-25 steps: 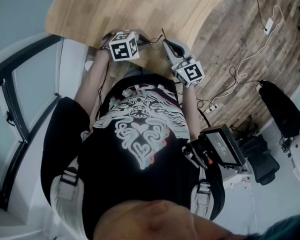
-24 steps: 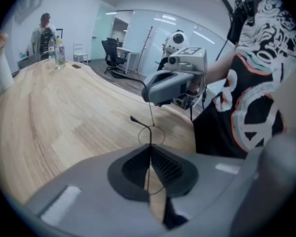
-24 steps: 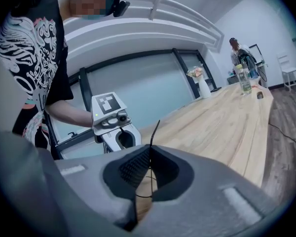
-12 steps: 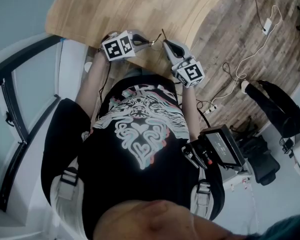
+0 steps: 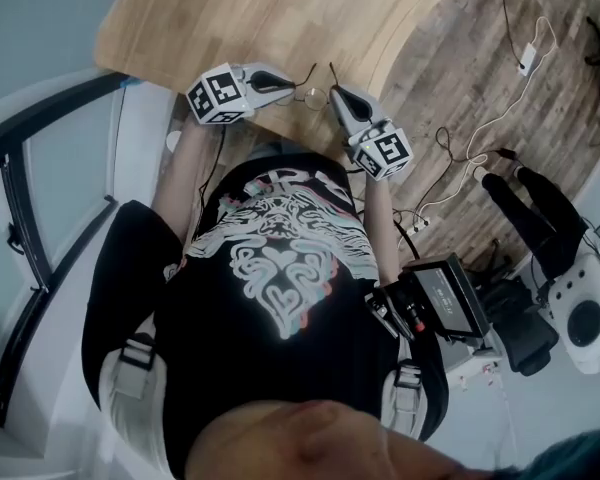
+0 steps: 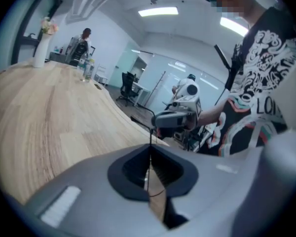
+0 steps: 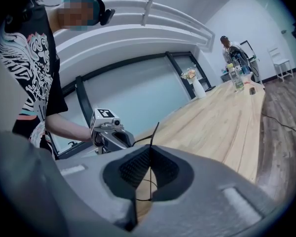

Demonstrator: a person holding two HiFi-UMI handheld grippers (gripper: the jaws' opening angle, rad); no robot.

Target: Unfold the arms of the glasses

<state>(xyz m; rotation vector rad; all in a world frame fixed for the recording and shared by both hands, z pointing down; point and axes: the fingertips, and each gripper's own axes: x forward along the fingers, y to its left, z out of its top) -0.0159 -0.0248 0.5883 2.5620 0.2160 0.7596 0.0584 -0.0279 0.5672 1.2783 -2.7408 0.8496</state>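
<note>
the glasses (image 5: 310, 94) hang in the air between the two grippers, just over the near edge of the table (image 5: 280, 18) and not touching it. the left gripper (image 5: 288, 85) has its jaws together on a thin dark wire of the frame; its own view shows that wire running straight down the seam between the pads. the right gripper (image 5: 333, 94) does the same from the other side, its jaws pinched on a fine wire with a small loop showing low in the gap. which part each one holds, rim or arm, i cannot tell. in the head view a round rim sits between the tips and two thin ends stick up from it.

by the look of them, these are very light, thin metal-wire glasses: springy, easy to bend out of shape, and apt to slip or twist in flat pads. i'd hold the front near the hinge with one gripper and take the arm close to its hinge end with the other. then swing it only around the hinge, with a gentle squeeze, keeping off the lenses.

no brand or print can be read on the glasses. each gripper's cube carries black-and-white square markers, not words. the person's black shirt (image 5: 280, 268) has a pale swirling print. in the left gripper view, large letters on it seem to begin "lo", the rest cut off.
</note>
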